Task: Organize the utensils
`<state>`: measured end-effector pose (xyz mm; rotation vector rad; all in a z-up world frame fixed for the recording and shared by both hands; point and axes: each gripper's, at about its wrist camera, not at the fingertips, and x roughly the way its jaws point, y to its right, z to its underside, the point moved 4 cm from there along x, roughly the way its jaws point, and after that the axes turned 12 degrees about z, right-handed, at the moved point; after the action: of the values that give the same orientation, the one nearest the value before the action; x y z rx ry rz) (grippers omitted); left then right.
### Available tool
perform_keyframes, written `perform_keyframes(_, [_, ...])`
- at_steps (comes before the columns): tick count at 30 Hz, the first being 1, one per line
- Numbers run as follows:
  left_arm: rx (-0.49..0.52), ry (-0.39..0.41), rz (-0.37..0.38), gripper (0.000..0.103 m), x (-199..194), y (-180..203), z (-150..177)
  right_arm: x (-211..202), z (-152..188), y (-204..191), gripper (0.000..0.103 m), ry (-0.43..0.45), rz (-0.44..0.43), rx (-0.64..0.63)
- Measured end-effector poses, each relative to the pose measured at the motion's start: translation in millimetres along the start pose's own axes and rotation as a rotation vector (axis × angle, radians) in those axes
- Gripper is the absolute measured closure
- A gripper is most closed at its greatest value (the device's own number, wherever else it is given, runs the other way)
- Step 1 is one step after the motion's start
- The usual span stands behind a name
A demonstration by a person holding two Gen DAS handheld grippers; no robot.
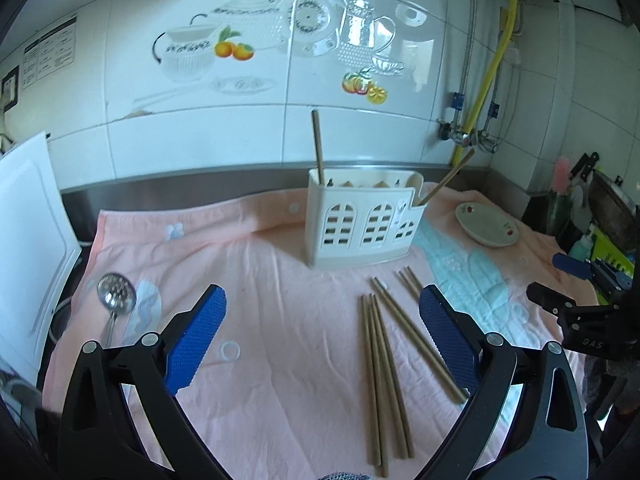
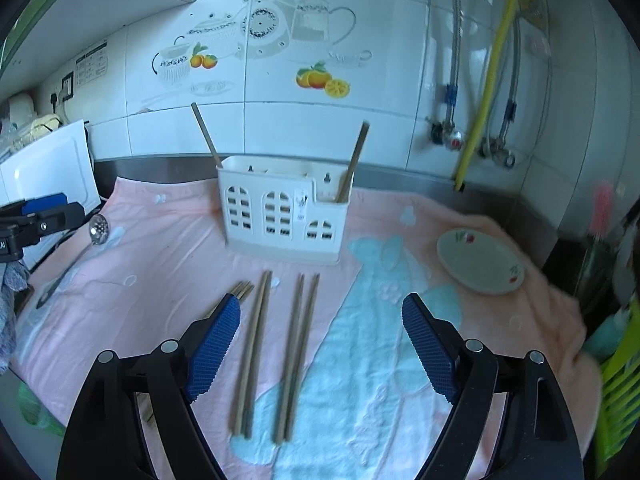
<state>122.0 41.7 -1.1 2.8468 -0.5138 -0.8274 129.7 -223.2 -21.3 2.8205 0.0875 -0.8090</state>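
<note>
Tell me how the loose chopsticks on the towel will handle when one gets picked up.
The chopsticks look thin, straight and wooden, so probably stiff and light. Lying in tight pairs, one may drag its neighbour along. The soft towel likely stops them rolling, though slim sticks could slip between the pads.

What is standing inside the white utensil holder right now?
Two chopsticks stand in the utensil holder: one at its left end, one in its lower right compartment. Their lower ends are hidden by its walls.

Utensil holder (image 1: 362, 224) ahead of the left tongs (image 1: 322, 320), chopsticks (image 1: 384, 368) between them on the towel (image 1: 280, 360), slotted spoon (image 1: 116, 296) left, dish (image 1: 488, 224) far right.
</note>
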Motion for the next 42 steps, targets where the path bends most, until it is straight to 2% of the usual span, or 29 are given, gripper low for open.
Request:
perform_keyframes(4, [-0.02, -0.006, -0.017, 0.007, -2, -5, 16, 6, 23, 0, 0.023, -0.034, -0.03, 0.044])
perform_keyframes(12, [-0.026, -0.045, -0.05, 0.007, 1, -7, 44, 21, 64, -4, 0.025, -0.102, -0.033, 0.062])
perform_keyframes(19, [-0.065, -0.07, -0.062, 0.007, 1, -16, 65, 44, 96, -9, 0.045, -0.203, -0.059, 0.096])
perform_keyframes(28, [-0.103, -0.102, -0.094, 0.007, 0, -33, 87, 66, 98, -17, 0.071, -0.243, -0.074, 0.096])
perform_keyframes(40, [-0.144, -0.12, -0.103, 0.007, -3, -44, 102, 92, 92, -29, 0.092, -0.281, -0.089, 0.056])
perform_keyframes(42, [-0.153, -0.123, -0.098, 0.008, -3, -45, 103, 94, 91, -30, 0.093, -0.28, -0.088, 0.053])
